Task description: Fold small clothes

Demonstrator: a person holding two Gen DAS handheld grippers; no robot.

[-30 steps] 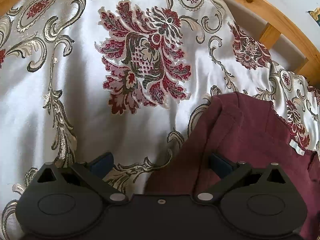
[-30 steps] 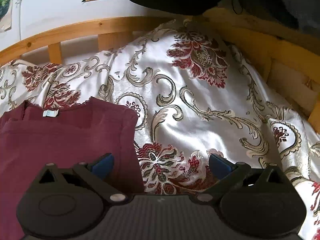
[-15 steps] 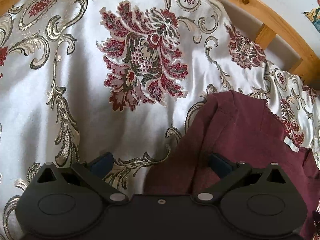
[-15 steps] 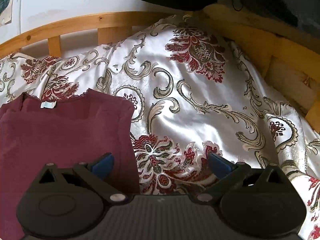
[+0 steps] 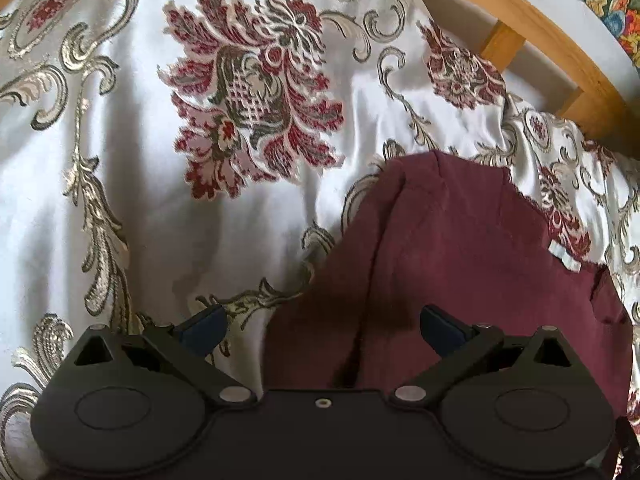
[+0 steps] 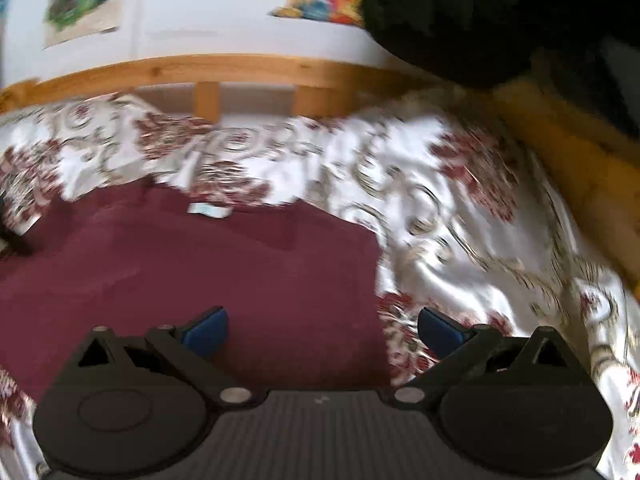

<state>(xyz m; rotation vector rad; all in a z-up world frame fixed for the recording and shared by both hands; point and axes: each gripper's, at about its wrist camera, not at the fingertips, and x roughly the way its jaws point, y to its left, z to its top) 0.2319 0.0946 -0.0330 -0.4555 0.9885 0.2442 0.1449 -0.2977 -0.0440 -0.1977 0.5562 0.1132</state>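
We judge this to be the reach before a fold: both tools hang over the garment (image 5: pixel 472 248) with nothing gripped. The left gripper (image 5: pixel 322 326) has its jaws released and spread wide, straddling the garment's left edge, one blue pad over the bedspread (image 5: pixel 120 168) and the other over the maroon cloth. The right gripper (image 6: pixel 322 326) is likewise released and wide, straddling the right edge, its left pad over the cloth and its right pad over the bedspread. The right view is smeared, so fine detail there cannot be read.

The next move, as we see it, calls for each tool to come down onto its own side edge, pinch one layer without gathering the slippery bedspread beneath, and carry that edge across. We would pick matching points on both sides so the fold lands square.

The garment is a small maroon piece lying on the bed, near the wooden rail (image 5: pixel 532 28) at the far side. It lies mostly flat, though a raised crease runs lengthwise along its left part. A pale label (image 5: pixel 564 258) sits at the far edge, which looks slightly scalloped. The cloth looks soft and matte, likely to droop once lifted.
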